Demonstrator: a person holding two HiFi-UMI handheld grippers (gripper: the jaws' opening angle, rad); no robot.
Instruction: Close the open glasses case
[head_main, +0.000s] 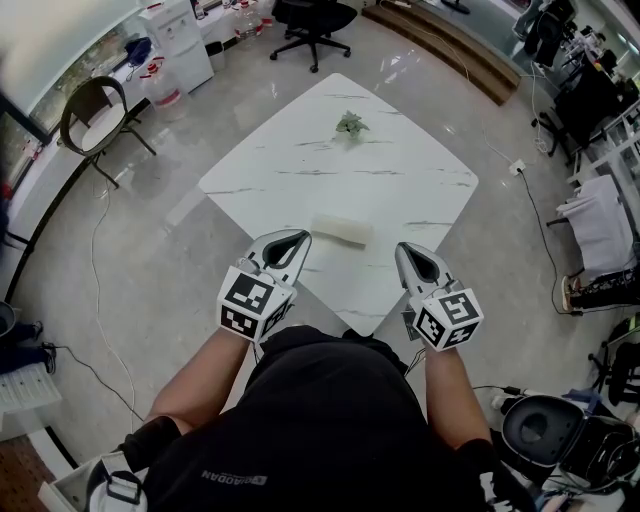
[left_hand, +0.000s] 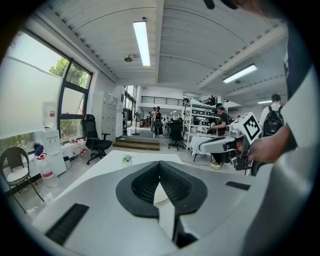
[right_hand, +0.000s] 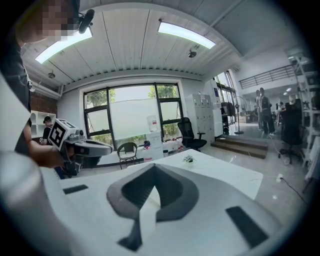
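While your left claw (head_main: 296, 238) and right claw (head_main: 407, 250) hover closed over the bench (head_main: 300, 170) near edges | glasses case (head_main: 342, 229) between them, room around.

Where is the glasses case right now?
In the head view the glasses case lies on the table, just ahead of and between the left gripper and right gripper.

Open-plan office-lab. Swivel chair (head_main: 312, 22) standing on glossy floor (head_main: 130, 230); strip lights (left_hand: 142, 42) glowing overhead; equipment racks (left_hand: 199, 117) lining far side; people (left_hand: 156, 119) standing about; water dispenser (left_hand: 51, 150) sitting by windows (right_hand: 131, 117).
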